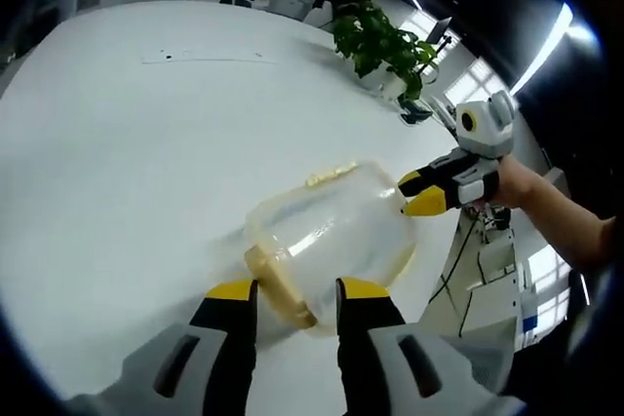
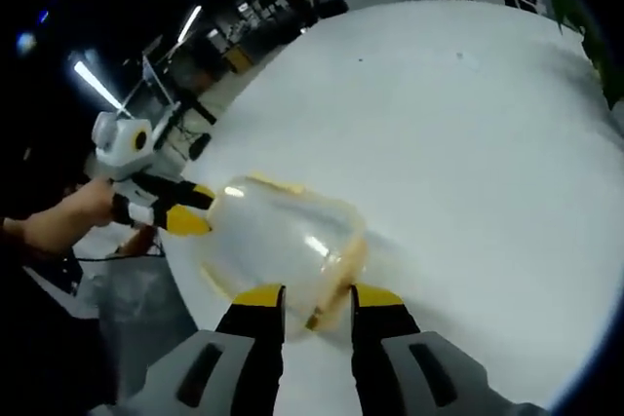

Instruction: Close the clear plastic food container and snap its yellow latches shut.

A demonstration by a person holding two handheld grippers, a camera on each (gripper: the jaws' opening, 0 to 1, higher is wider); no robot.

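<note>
The clear plastic food container (image 1: 336, 226) lies on the white table (image 1: 127, 143) with its lid on. One yellow latch (image 1: 276, 284) on its near end sits between the jaws of my left gripper (image 1: 297, 291), which are apart. Another yellow latch (image 1: 330, 176) shows on the far side. My right gripper (image 1: 421, 194) meets the container's opposite end, jaws apart. In the right gripper view, the container (image 2: 278, 236) lies just ahead of my right gripper (image 2: 319, 297), with a yellowish latch (image 2: 336, 284) between its jaws. My left gripper (image 2: 193, 208) touches the far end.
A potted green plant (image 1: 385, 46) stands at the table's far edge. The table edge (image 2: 185, 289) runs close to the container, with floor and cables below. A person's hand (image 1: 522, 182) holds the right gripper. Desks and chairs stand beyond the table.
</note>
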